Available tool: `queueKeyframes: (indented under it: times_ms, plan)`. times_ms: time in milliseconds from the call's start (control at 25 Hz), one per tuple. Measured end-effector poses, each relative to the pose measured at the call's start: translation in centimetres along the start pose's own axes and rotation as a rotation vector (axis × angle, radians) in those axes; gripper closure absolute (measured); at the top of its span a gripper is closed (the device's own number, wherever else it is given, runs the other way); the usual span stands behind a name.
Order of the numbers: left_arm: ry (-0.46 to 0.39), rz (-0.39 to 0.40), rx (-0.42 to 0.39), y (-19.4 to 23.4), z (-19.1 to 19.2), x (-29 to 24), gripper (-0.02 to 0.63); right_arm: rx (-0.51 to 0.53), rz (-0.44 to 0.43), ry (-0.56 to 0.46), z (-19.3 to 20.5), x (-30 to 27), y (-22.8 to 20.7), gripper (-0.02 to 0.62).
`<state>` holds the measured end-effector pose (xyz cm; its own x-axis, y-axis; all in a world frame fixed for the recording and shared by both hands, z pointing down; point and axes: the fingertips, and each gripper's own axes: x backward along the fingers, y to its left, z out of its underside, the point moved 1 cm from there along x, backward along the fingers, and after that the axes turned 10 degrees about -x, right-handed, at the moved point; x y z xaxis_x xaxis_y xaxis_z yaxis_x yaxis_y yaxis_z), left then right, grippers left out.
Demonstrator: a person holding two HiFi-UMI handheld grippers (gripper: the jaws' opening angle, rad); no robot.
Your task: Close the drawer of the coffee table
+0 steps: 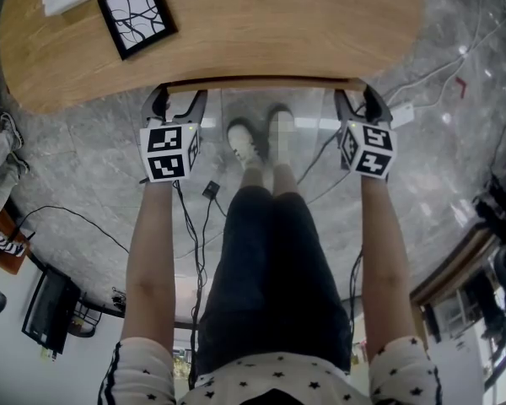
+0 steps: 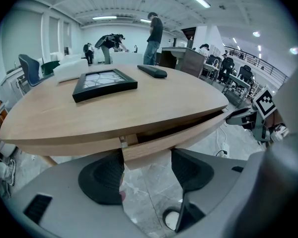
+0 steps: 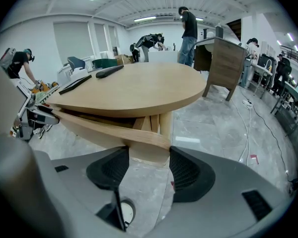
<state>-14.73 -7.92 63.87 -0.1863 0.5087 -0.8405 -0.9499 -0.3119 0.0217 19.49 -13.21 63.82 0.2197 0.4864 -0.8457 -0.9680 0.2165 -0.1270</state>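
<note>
I have both grippers set up for a push, not a grab. The left gripper and the right gripper each have their jaws spread moderately wide and hold nothing. Each one points straight at one end of the drawer front, so the force comes on evenly and the drawer shouldn't skew on its way in.

The drawer stands a little way out from under the coffee table top — a dark gap shows above it. In the left gripper view the left end of the drawer front sits right at the jaw tips. In the right gripper view the right end lies the same way. The tips look pressed against the wood, though I can't be sure of contact from here.

Beyond the left gripper a black picture frame lies on the top — it plays no part in this.
</note>
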Motion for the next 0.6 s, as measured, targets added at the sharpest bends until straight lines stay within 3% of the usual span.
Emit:
queueKeyframes:
  times_ms: [600]
  plan:
    - [-0.023, -0.031, 0.079, 0.49, -0.60, -0.41, 0.307, 0.002, -0.007, -0.013, -1.05, -0.58, -0.08, 0.336]
